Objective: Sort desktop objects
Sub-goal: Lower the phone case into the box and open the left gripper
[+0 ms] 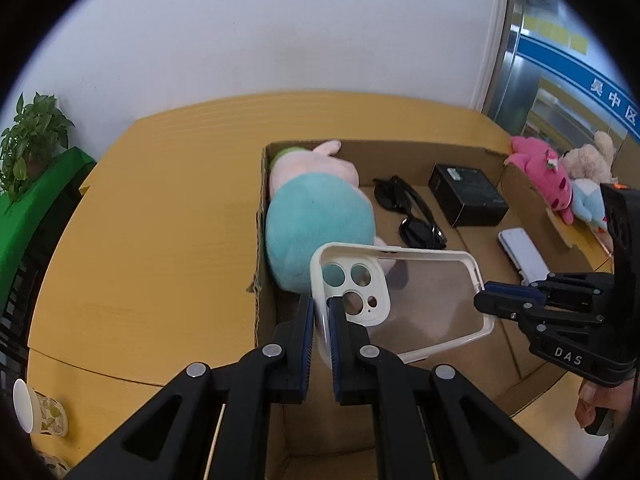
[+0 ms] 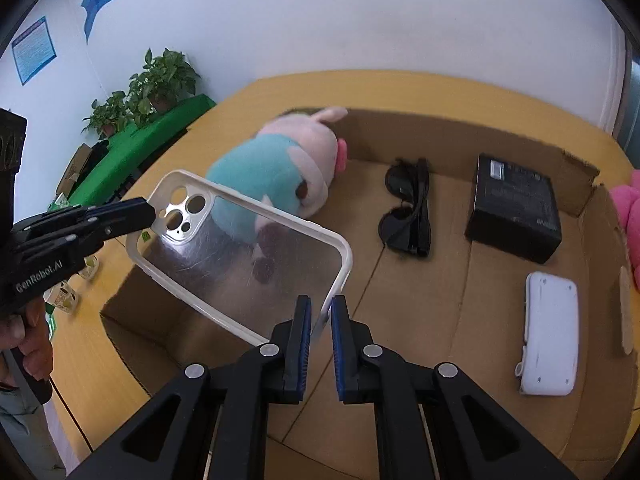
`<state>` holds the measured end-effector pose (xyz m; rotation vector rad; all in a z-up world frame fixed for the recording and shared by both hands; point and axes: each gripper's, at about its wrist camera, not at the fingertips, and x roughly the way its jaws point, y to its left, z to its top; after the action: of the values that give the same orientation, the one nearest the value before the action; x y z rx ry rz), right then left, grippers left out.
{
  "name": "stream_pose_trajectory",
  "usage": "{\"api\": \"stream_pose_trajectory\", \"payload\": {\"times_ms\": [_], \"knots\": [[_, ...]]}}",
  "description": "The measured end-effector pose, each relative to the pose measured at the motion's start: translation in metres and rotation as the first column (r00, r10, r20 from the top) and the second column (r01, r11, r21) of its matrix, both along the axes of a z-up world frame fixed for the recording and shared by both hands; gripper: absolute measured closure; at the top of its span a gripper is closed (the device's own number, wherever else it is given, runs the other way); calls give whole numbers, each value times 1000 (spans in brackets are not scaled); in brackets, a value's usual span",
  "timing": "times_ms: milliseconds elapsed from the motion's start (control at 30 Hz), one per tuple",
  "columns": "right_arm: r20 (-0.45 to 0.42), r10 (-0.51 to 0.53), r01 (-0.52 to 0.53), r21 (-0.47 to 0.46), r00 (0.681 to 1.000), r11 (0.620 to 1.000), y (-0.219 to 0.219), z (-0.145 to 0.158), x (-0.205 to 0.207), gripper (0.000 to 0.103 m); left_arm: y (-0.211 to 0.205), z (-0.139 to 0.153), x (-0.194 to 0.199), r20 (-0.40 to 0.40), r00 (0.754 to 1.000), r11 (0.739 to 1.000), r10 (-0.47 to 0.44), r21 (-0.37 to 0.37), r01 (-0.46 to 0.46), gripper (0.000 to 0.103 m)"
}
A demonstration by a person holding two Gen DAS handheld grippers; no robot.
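A clear phone case [image 1: 412, 300] with a white rim is held in the air above the cardboard box [image 1: 260, 216]. My left gripper [image 1: 320, 320] is shut on its camera-hole end. My right gripper [image 2: 321, 322] is shut on the opposite end of the phone case [image 2: 248, 252]. The right gripper also shows at the right of the left wrist view [image 1: 486, 300], and the left gripper at the left of the right wrist view [image 2: 148, 210]. In the box [image 2: 576, 160] lie a pink and teal plush [image 2: 272, 172], black sunglasses [image 2: 408, 208], a black box [image 2: 516, 206] and a white device [image 2: 550, 340].
The box sits on a yellow wooden table [image 1: 160, 220]. A second cardboard box at the far right holds a pink plush [image 1: 540, 168] and a beige plush [image 1: 588, 156]. A paper cup [image 1: 36, 412] stands near the table's left front edge. Potted plants [image 2: 160, 80] stand beyond the table.
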<state>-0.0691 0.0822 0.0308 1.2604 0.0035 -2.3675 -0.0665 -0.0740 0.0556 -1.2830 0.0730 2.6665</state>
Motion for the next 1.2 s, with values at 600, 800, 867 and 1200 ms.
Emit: {"api": "stream_pose_trajectory", "payload": {"times_ms": [600,800,867,1200], "knots": [[235,48,-60,43,971,997,-18,-39,-13,90,16,-56,-19,224,974,948,16,-313,56,96],[279,59,-68,23,958,997,-19,-50,-12,86,17,-57,-19,249,968,939,16,-338,72,96],[287,59,-66,16,956,998,-21,-53,-11,82,18,-58,-20,253,967,936,19,-344,72,96],[145,49,-56,46,988,997,-23,-29,7,35,13,-38,-11,163,986,958,39,-286,9,86]]}}
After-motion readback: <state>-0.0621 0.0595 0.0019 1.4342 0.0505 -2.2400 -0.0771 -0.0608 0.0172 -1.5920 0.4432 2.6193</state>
